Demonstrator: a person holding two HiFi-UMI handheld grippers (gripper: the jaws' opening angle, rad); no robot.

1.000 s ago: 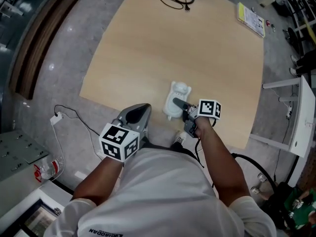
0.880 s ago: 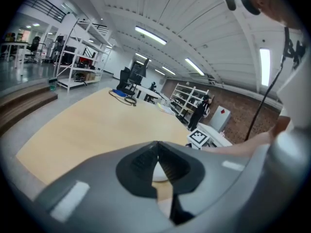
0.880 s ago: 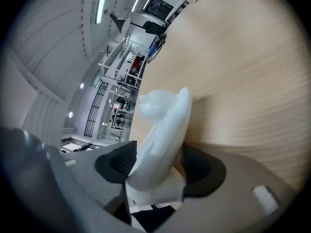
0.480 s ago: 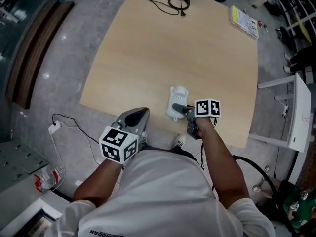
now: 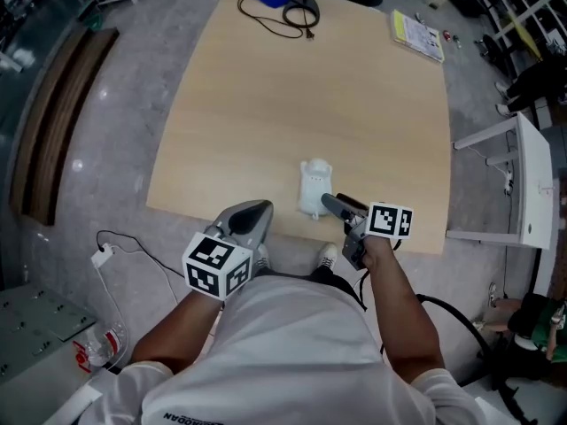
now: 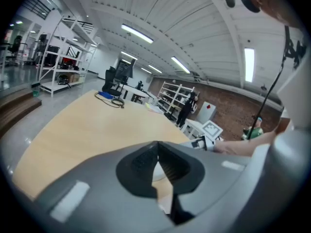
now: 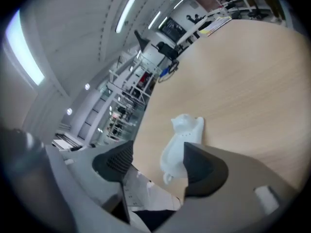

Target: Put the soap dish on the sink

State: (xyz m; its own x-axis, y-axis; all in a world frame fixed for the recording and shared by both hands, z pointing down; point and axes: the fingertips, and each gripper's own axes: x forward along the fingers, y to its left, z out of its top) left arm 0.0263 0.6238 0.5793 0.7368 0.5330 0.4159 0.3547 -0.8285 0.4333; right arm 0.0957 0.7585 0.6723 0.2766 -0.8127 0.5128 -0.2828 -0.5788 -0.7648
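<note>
Jaws of the right gripper stood wide apart, having just been opening, and we saw nothing pressed between their dark ribbed pads. Looking along them, we found the white, cat-shaped soap dish lying past the tips, flat on the pale wooden table and free of both pads. The head view told us the same: the right gripper hung just beside the soap dish, on its right, though we could not tell whether it touched. The dish sat close to the near edge of the table.

Jaws of the left gripper were closed together, pad against pad, with nothing in them. In the head view we saw the left gripper at the table's near edge, left of the dish and apart from it, with its marker cube nearer to us.

Farther out, a black cable and a yellowish booklet lay at the table's far end. On the grey floor to the left lay a white plug with a thin cord.
</note>
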